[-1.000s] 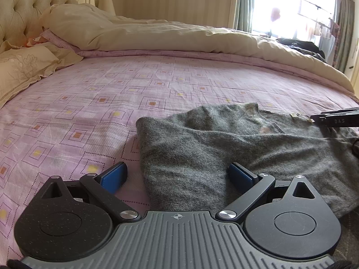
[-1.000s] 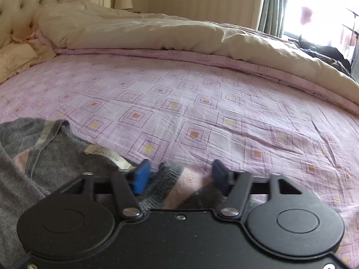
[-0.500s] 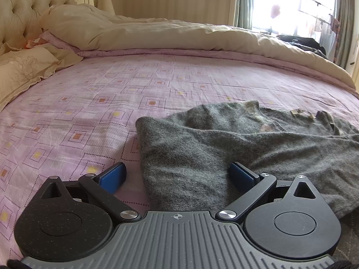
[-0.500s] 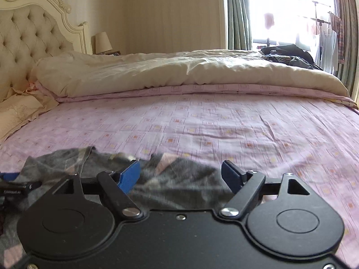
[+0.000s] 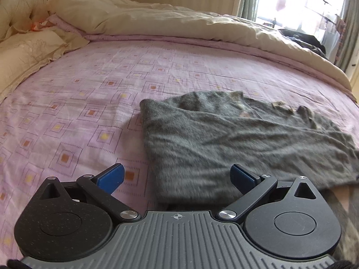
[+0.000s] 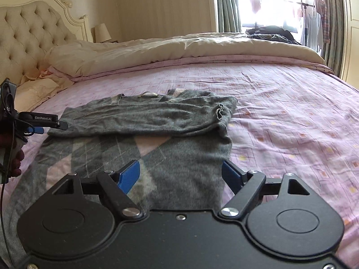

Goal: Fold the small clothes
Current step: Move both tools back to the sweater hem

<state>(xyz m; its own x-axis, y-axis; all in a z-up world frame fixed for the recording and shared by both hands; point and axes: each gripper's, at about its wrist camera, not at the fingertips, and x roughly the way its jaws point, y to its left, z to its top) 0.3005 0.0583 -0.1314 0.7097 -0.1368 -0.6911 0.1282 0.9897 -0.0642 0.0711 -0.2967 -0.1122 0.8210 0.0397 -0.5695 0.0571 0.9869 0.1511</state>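
Observation:
A small grey sweater (image 6: 143, 132) with a pink and grey argyle front lies flat on the pink patterned bed sheet (image 6: 280, 103). Its sleeves are folded across the chest (image 6: 148, 116). In the left wrist view the sweater (image 5: 228, 139) shows as a grey folded mass. My left gripper (image 5: 177, 177) is open and empty, over the sweater's left edge; it also shows at the left of the right wrist view (image 6: 38, 123). My right gripper (image 6: 180, 174) is open and empty, above the sweater's lower right part.
A cream duvet (image 6: 179, 51) is bunched along the far side of the bed. A tufted headboard (image 6: 29, 35) and pillows (image 5: 29, 49) are at the left. Dark clothes (image 6: 271, 32) lie at the far right by the window.
My right gripper has pulled back and risen away from the collar, so the whole sweater is now in its view. My left gripper has lifted slightly and stays open.

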